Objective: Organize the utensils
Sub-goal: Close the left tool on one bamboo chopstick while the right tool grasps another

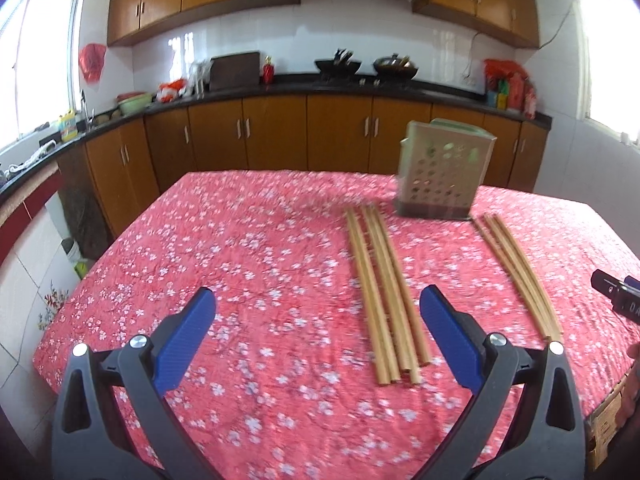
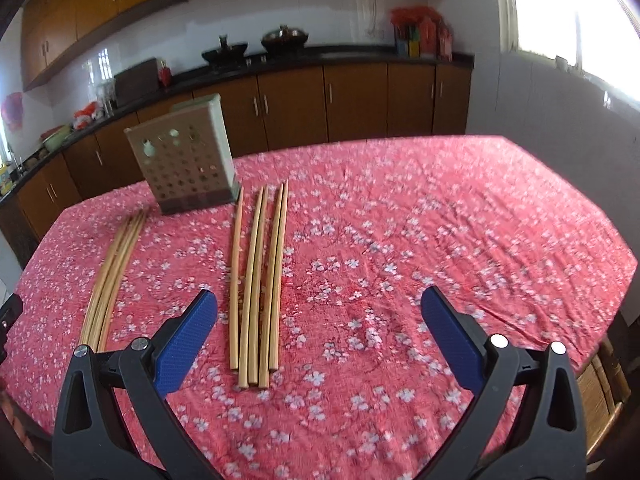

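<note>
Two bundles of wooden chopsticks lie on the red floral tablecloth. In the left wrist view the left bundle point(image 1: 384, 296) lies between my fingers, nearer the right one, and the right bundle point(image 1: 520, 276) lies further right. A perforated beige utensil holder point(image 1: 440, 172) stands upright behind them. My left gripper point(image 1: 318, 300) is open and empty above the cloth. In the right wrist view the right bundle point(image 2: 260, 280) lies just right of my left finger, the left bundle point(image 2: 112, 272) is at the left, and the holder point(image 2: 184, 164) stands behind. My right gripper point(image 2: 320, 300) is open and empty.
The table point(image 1: 240, 240) has its far edge near the brown kitchen cabinets point(image 1: 320, 136). The black counter point(image 1: 280, 88) carries woks, bowls and bags. The right gripper's tip point(image 1: 616, 292) shows at the right edge of the left wrist view. A woven chair point(image 2: 604, 392) stands by the table's right side.
</note>
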A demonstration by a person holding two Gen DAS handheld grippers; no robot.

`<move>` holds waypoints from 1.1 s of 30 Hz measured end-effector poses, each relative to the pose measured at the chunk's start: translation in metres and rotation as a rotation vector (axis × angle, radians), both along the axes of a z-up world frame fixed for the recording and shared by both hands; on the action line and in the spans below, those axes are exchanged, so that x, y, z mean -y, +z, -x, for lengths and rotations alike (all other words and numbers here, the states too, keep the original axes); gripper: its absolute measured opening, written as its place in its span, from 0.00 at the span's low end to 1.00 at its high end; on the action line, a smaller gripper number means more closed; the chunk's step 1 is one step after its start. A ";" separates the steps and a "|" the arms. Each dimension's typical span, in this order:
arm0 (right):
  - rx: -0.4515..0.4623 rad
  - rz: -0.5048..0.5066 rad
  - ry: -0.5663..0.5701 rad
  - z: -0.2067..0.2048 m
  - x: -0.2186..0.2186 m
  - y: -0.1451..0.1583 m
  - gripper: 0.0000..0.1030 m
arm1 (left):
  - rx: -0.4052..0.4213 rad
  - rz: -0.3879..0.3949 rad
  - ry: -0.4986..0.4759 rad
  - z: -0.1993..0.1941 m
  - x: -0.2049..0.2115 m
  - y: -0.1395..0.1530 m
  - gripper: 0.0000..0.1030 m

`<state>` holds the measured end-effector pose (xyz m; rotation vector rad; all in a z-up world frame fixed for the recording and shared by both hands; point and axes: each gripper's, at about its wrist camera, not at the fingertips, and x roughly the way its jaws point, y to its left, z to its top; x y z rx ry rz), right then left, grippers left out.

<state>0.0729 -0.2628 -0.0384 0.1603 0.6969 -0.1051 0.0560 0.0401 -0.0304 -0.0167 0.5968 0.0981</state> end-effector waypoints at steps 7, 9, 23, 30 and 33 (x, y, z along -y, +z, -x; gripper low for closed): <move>-0.162 -0.088 0.078 -0.056 -0.001 -0.026 0.43 | -0.103 0.009 0.046 -0.032 -0.021 -0.015 0.96; -0.189 -0.098 0.098 -0.064 -0.003 -0.032 0.37 | -0.114 0.025 0.046 -0.037 -0.023 -0.017 0.96; -0.240 -0.022 0.102 -0.077 -0.004 -0.046 0.14 | -0.185 0.082 -0.022 -0.058 -0.020 -0.033 0.71; -0.230 -0.010 0.092 -0.078 -0.001 -0.046 0.09 | -0.259 0.096 -0.124 -0.073 -0.002 -0.044 0.40; -0.225 -0.005 0.092 -0.077 -0.002 -0.045 0.09 | -0.286 0.102 -0.153 -0.077 0.005 -0.050 0.30</move>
